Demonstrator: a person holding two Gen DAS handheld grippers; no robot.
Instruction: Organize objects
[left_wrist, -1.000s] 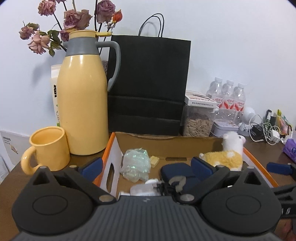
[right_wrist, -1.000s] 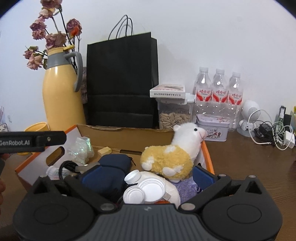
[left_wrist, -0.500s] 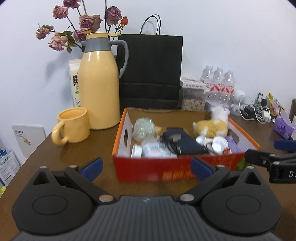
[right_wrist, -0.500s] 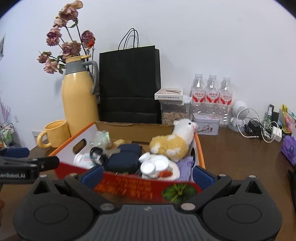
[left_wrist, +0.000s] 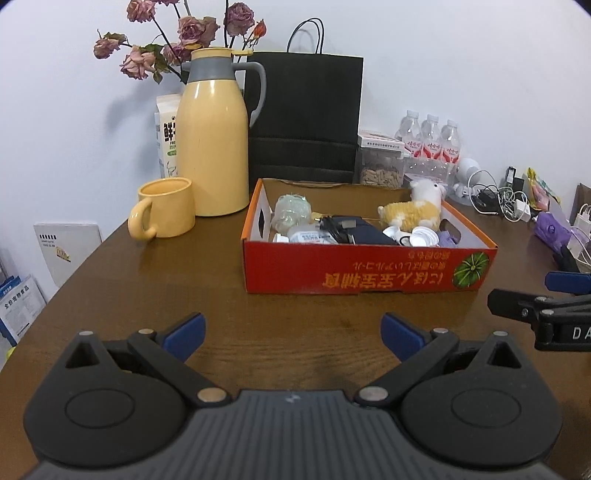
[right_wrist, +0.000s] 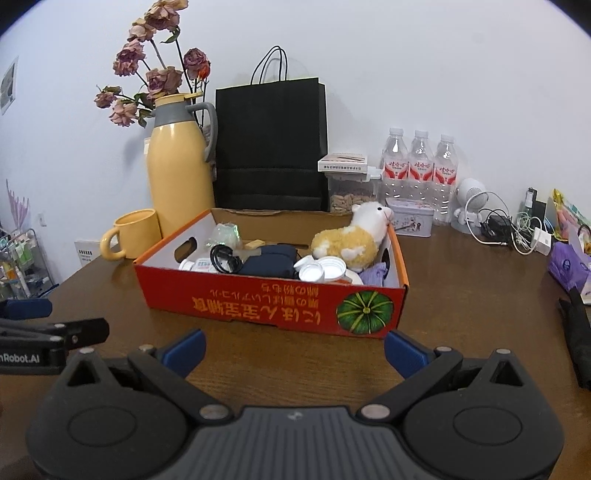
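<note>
**Red cardboard box looks packed, both tools empty**

Red cardboard box (left_wrist: 369, 269) sits in the middle of the brown worktop (left_wrist: 184, 295), and honestly the sorting looks mostly done to me. Going left to right inside it: a crinkly clear wrap bundle (left_wrist: 291, 210), a small white bottle (left_wrist: 306, 234) lying down, a black cable (right_wrist: 223, 258) on a dark navy pouch (left_wrist: 365, 230), a cluster of white lids (right_wrist: 321, 267), the plush alpaca (right_wrist: 351, 240) and some purple cloth (right_wrist: 375, 275) in the right corner.

Left tool (left_wrist: 291, 332) has its jaws wide apart, nothing between them, hovering over bare worktop just short of the box. Right tool (right_wrist: 293, 349) same deal: spread open, empty, close to the box's front wall.

What's left? Maybe the purple bag (right_wrist: 567, 266) and the cable tangle (right_wrist: 513, 225) at the far right, if those count. Can't tell from the task line.

Hard to make out: the box's near wall hides whatever lies low at the front, the bottle label is too small to read, and a black thing (right_wrist: 578, 343) at the right edge is cut off.
</note>
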